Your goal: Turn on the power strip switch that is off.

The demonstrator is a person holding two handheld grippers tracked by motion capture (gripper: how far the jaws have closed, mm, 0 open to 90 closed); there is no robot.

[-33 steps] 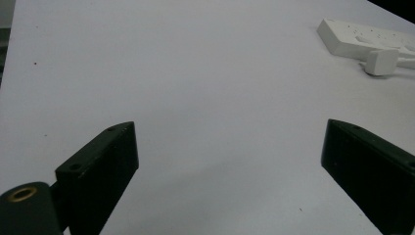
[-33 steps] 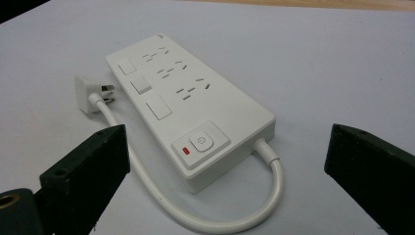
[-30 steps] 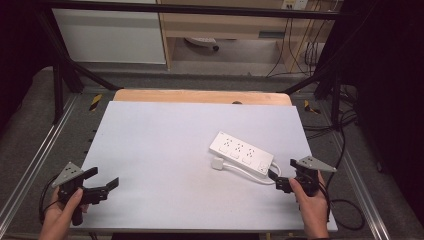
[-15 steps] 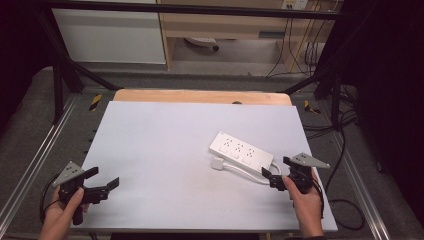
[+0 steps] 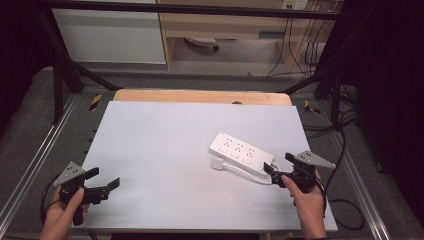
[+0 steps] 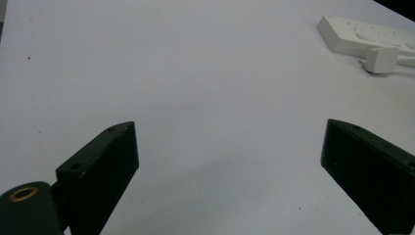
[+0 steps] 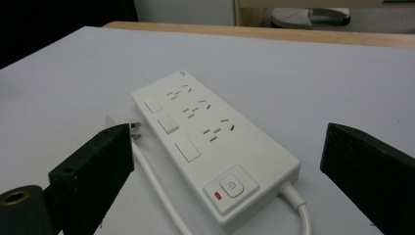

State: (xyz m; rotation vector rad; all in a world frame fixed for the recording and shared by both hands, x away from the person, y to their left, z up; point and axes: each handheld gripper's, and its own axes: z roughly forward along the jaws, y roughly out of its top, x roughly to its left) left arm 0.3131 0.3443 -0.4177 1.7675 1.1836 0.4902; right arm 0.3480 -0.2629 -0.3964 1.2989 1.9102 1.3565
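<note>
Table (image 5: 165,150) carried the white power strip (image 5: 242,153) right of centre, its plug (image 5: 217,163) beside it. Right gripper (image 5: 274,169) had crept in to the strip's near end, jaws spread wide and empty, so a grasp looked imminent; left gripper (image 5: 102,179) waited open, well apart

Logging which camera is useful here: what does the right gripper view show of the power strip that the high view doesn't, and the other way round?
Right gripper view: the power strip's round power button, a small red mark beside it, three rectangular switches and the socket holes, seen between the right gripper's open fingers.

High view: both hands, the left gripper open at the table's near left corner, and the shelving beyond.

Both: the white strip, its plug alongside, the cord and the table.
</note>
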